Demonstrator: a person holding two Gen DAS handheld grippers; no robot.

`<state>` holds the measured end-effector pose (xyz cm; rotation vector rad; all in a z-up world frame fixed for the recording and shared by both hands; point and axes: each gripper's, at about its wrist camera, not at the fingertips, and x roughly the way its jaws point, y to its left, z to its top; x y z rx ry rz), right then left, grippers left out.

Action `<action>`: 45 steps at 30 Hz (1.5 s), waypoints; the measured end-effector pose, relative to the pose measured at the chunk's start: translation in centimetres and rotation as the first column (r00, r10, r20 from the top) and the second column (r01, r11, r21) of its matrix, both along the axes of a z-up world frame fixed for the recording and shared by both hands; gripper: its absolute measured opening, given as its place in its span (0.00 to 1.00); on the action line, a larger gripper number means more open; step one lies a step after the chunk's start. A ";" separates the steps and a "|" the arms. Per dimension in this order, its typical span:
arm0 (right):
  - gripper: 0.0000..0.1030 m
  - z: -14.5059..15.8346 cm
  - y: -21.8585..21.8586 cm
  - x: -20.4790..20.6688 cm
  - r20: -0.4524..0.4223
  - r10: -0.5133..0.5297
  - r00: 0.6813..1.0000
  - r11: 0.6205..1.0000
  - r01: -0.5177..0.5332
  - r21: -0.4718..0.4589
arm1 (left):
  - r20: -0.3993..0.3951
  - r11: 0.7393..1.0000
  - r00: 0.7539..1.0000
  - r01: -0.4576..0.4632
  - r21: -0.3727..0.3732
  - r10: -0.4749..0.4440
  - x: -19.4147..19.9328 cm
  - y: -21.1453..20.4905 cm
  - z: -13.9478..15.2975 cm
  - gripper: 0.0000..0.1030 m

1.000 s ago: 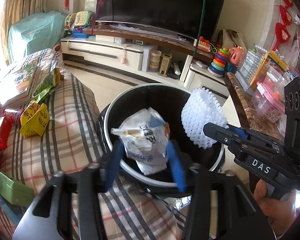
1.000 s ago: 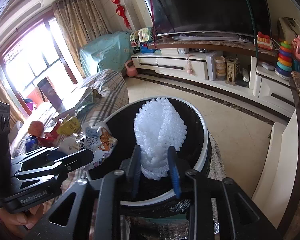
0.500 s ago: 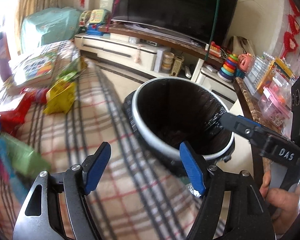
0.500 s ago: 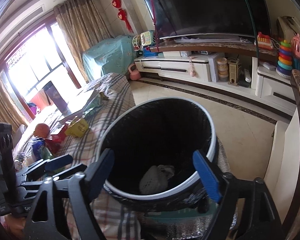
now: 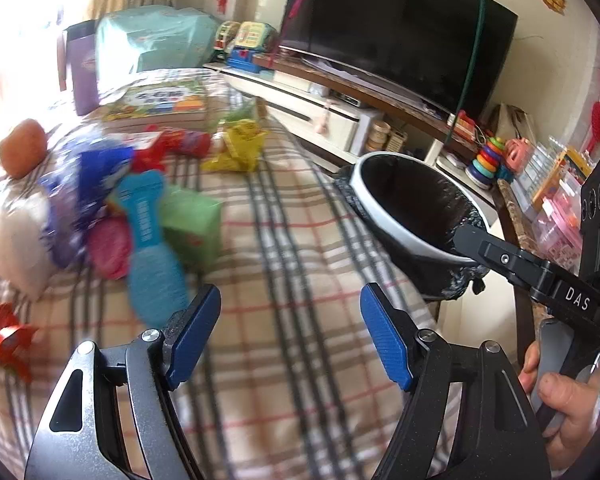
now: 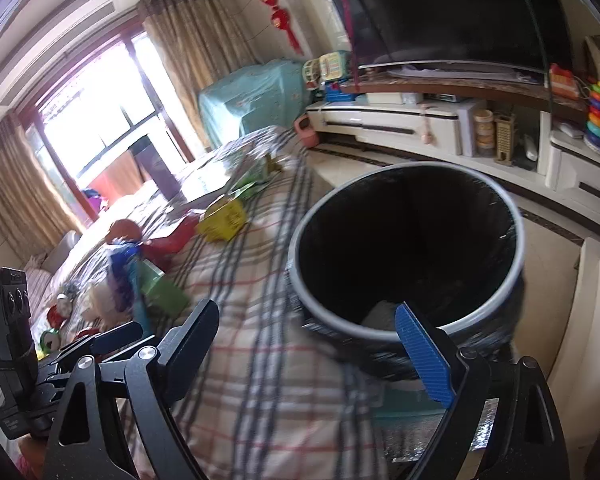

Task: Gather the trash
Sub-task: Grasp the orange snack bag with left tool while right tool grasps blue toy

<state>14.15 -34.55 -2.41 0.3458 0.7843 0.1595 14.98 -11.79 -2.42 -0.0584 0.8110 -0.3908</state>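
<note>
Hovering above the plaid checked cloth (image 5: 300,264) that covers the table, the left gripper (image 5: 290,338) has its blue-padded jaws spread wide with nothing between them, angled toward the heap of litter, which suits a fresh pick. The right gripper (image 6: 320,344) likewise shows jaws apart and empty, poised over the near rim of the round black-lined bin with a pale rim (image 6: 516,240), which stands just beside the table edge, probably so scraps can be dropped in with a short reach. Trash waiting for collection lies scattered on the cloth: a crumpled yellow wrapper (image 5: 238,148), a green carton (image 5: 194,224), a long turquoise plastic pack (image 5: 150,240), blue and purple foil bags (image 5: 92,184) and a red crinkled wrapper (image 5: 2,338), though blur hides their detail. A pale crumpled lump (image 6: 380,314) sits at the bin's bottom. The nearest items are my guess for the next grab.
</note>
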 end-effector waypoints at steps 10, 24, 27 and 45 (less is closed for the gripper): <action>0.89 -0.6 4.6 -0.3 -0.015 0.078 0.997 0.997 -0.079 -0.007 | -0.003 0.996 0.997 -0.083 -0.022 0.083 -1.9 4.5 -0.6 0.72; 0.89 -1.3 10.0 -0.6 -0.022 0.185 0.982 0.983 -0.185 -0.007 | 0.007 0.976 0.976 -0.218 -0.014 0.218 -5.2 10.4 -1.5 0.72; 0.89 -1.6 11.3 -0.3 -0.027 0.211 0.977 0.977 -0.211 -0.009 | 0.007 0.966 0.966 -0.259 -0.013 0.259 -5.8 11.8 -1.6 0.72; 0.72 -3.3 17.0 3.2 -0.055 0.326 0.944 0.945 -0.326 -0.007 | -0.049 0.899 0.898 -0.437 0.019 0.437 -4.0 17.5 -3.3 0.72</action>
